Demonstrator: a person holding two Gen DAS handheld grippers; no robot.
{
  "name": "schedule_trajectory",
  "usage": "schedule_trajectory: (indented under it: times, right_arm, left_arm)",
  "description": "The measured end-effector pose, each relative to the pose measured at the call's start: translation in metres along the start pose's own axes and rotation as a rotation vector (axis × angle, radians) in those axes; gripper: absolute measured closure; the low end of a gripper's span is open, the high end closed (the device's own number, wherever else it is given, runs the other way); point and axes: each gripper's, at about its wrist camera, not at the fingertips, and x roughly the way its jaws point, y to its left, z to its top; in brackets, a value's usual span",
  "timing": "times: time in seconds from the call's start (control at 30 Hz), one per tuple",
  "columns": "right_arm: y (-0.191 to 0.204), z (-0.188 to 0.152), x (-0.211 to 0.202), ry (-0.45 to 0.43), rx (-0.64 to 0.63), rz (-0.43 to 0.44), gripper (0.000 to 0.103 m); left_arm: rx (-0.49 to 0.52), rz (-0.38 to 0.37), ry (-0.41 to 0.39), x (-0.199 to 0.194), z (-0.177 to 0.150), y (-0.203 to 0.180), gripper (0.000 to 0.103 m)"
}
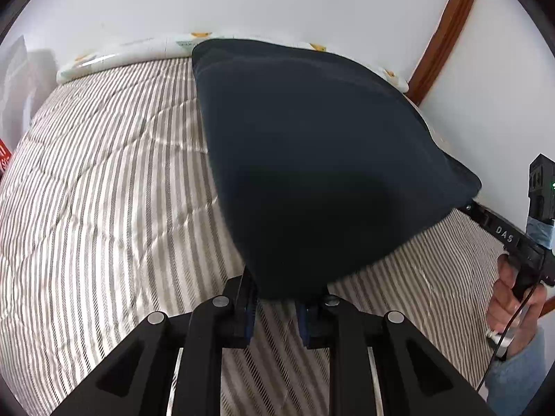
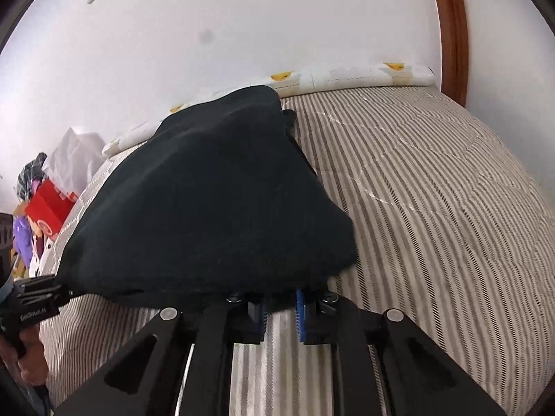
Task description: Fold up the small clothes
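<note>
Currently: bed with grey-and-white striped quilt under everything, white wall behind.

Far left, off the bed edge in the right wrist view: red box, white bag, purple and checked clutter, too small to identify further.

Left tool clenched on the near edge of the dark navy garment; cloth drapes over the fingertips and hides them, blue pads visible just below the hem. From the right wrist view, same left tool seen at the garment's near-left corner, a hand wrapped around its grip.

Garment lifted at the near edge, stretched between both tools; far edge near the rolled white pad with yellow print along the wall. Whether the far edge rests on the quilt or hangs clear of it: cannot tell. Second dark layer visible under the far right side in the right wrist view.

Right tool clenched on the near hem, cloth bunched over its tips, blue pads showing below. From the left wrist view, right tool gripping the garment's right corner, hand with light blue sleeve on the handle.

Far right: brown wooden frame running up the wall.
</note>
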Motion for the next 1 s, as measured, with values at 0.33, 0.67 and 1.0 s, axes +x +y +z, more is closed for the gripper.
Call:
schedule_trajectory:
  times: [0.33,0.67,1.0]
  right_arm:
    - [-0.021,0.01,-0.063,-0.083,-0.079,-0.024,0.064]
    - [-0.018,0.054,0.021,0.044,0.007,0.094,0.047]
    - [-0.055,0.051,0.015,-0.022,0.153,0.278,0.097]
  left_arm:
    - [-0.009,-0.022,-0.045,-0.044,-0.02,0.016,0.077]
    - [-0.021,-0.067,-0.082,-0.033,0.033,0.008,0.046]
    - [-0.033,-0.039,-0.043,-0.003,0.042,0.005,0.042]
